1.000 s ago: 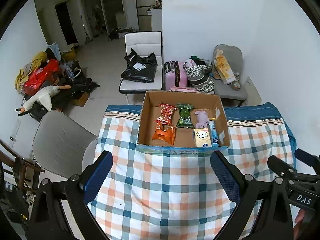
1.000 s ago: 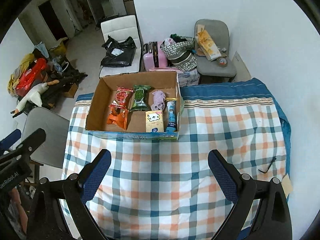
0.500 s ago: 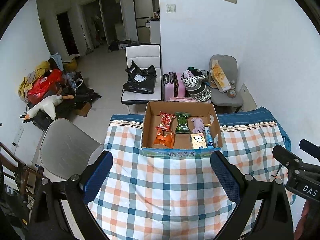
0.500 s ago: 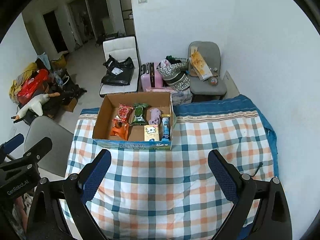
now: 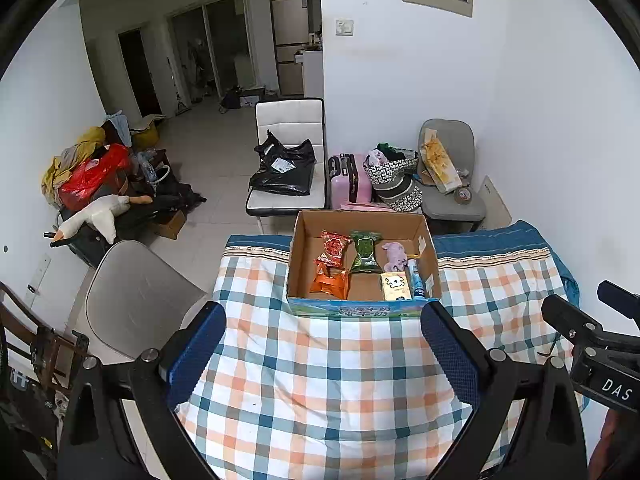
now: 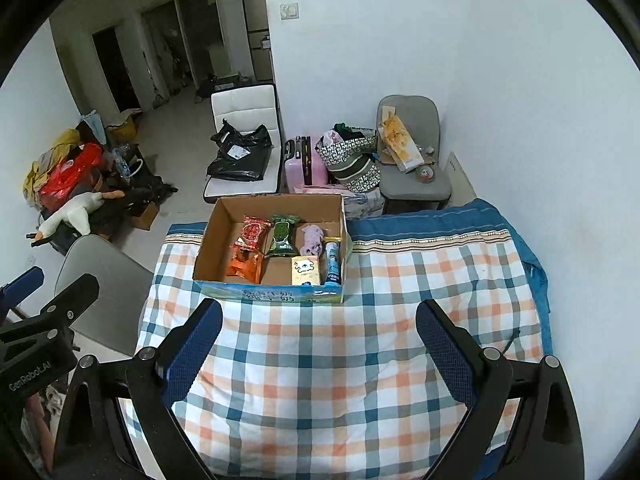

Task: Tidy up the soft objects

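Left wrist view: left tool (image 5: pixel 322 354) & right tool (image 6: pixel 318 350) both wide, holding nothing, above checked bench (image 5: pixel 320 380); cardboard box (image 5: pixel 362 308) w/ snacks ahead.

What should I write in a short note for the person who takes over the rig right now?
Left gripper: open, holding nothing, above the checked tablecloth.
Right gripper: open, holding nothing, above the same cloth.
Cardboard box stands at the far side of the table. Inside: red packet, green packet, orange packet, purple soft toy, cream pack, blue tube.
Done: nothing lies loose on the cloth.
Left: possibly nothing; confirm.
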